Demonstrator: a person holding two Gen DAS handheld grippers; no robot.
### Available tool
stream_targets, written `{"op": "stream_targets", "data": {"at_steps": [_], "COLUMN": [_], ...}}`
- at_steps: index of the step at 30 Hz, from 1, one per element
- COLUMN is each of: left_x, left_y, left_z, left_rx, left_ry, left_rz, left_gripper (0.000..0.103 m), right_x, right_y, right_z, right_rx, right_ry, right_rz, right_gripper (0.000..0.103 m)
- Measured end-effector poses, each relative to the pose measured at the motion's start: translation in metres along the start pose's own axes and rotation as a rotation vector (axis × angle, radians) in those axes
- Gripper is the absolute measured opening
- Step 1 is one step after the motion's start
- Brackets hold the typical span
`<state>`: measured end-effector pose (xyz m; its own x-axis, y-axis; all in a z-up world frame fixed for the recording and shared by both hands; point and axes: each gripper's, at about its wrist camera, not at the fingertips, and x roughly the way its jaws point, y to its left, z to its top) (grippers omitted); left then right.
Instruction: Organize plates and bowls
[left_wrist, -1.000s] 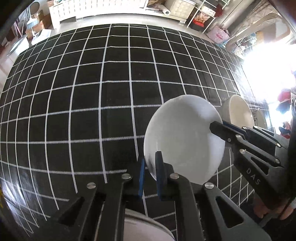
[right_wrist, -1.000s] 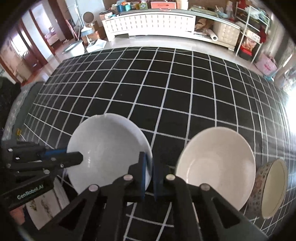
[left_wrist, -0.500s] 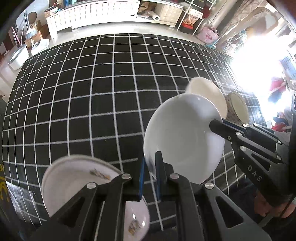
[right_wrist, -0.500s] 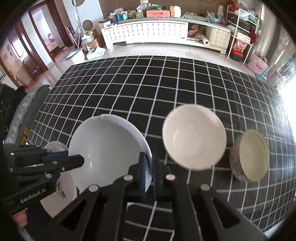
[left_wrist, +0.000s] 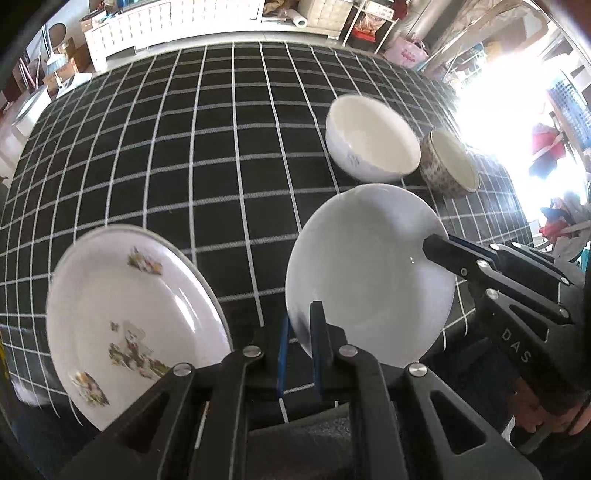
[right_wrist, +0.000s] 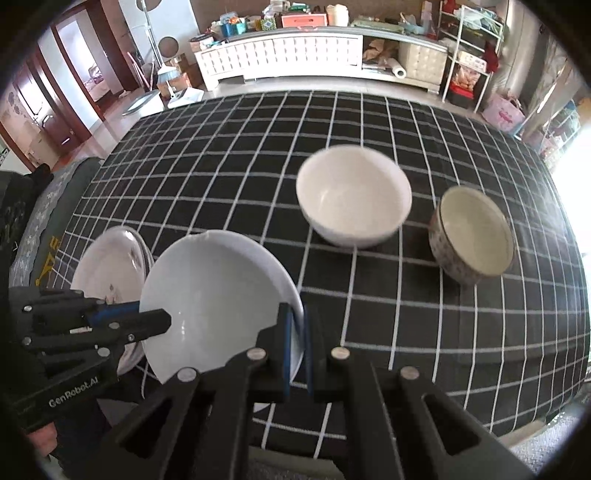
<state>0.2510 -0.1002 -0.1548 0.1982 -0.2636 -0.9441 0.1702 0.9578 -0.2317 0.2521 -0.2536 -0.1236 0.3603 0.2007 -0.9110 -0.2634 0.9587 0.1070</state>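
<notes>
A plain white plate (left_wrist: 369, 273) is held in the air above the tabletop (left_wrist: 184, 155), w/ both grippers clamped on its rim. The left gripper (left_wrist: 300, 350) is closed on the near-left edge, fingers (left_wrist: 317, 332) narrowed w/ only the rim between them; in the right wrist view the right gripper (right_wrist: 297, 343) is pinched the same way on the plate's right edge. Each gripper is seen in the other's view, biting opposite sides – the plate is tilted, its hollow face turned toward the cameras. Just left of it, a floral-printed plate (left_wrist: 129, 325) is seen lying on the tabletop near the front edge; whether the two plates touch can't be told. Further back, a white bowl (right_wrist: 352, 195) is set upright on the black-and-white grid cloth, w/ a smaller patterned bowl (right_wrist: 472, 236) just beside it on the right – the two are close in the left wrist view, apart in the right wrist view. A long white cabinet (right_wrist: 280, 55) is seen beyond the tabletop.
</notes>
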Motion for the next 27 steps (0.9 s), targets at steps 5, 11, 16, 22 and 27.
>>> {"op": "stream_targets", "data": {"at_steps": [5, 11, 16, 22, 27], "left_x": [0.015, 0.030, 0.044, 0.049, 0.051], "left_y": [-0.005, -0.013, -0.014, -0.015, -0.016], "left_z": [-0.002, -0.007, -0.004, -0.002, 0.001], "left_rx": [-0.007, -0.001, 0.000, -0.003, 0.002], "left_ry": [0.031, 0.059, 0.081, 0.073, 0.072], "left_rz": [0.011, 0.024, 0.032, 0.036, 0.029], "left_gripper": [0.009, 0.009, 0.009, 0.009, 0.009], "right_x": [0.009, 0.023, 0.027, 0.029, 0.031], "right_y": [-0.005, -0.006, -0.005, -0.006, -0.009], "right_z": [-0.012, -0.022, -0.024, -0.024, -0.025], "right_rx": [0.014, 0.030, 0.027, 0.031, 0.040], "right_ry": [0.031, 0.065, 0.086, 0.094, 0.116], "right_rz": [0.005, 0.005, 0.004, 0.007, 0.017], "right_gripper": [0.009, 0.009, 0.009, 0.009, 0.009]}}
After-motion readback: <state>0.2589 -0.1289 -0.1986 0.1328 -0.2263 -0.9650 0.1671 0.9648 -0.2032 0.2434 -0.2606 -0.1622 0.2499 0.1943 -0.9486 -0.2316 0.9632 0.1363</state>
